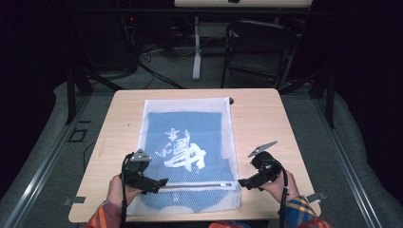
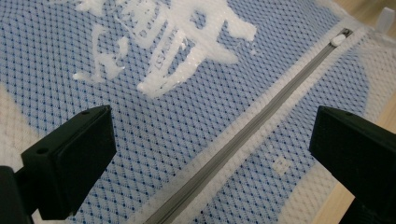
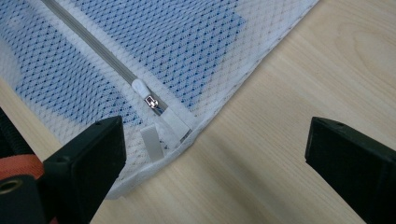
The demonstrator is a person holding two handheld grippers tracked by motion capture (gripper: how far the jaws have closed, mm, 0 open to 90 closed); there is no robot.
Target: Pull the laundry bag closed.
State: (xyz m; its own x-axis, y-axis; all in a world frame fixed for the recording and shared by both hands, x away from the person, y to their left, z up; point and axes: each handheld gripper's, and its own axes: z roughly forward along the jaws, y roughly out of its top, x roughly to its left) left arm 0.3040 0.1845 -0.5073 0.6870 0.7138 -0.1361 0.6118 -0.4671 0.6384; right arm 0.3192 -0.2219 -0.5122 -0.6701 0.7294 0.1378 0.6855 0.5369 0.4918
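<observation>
I am seeing a dark folding chair (image 1: 259, 47) standing at upper right and a white table leg (image 1: 196, 47) rising at upper centre.

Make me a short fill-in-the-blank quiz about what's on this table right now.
1. The mesh bag holds a folded ____ cloth.
2. The bag's zipper is fully ____.
3. Both the left gripper and the right gripper have their jaws ____.

Missing words: blue; closed; open

mesh bag (image 1: 186, 152) on table (image 1: 266, 114), cloth (image 1: 183, 137) inside
</observation>
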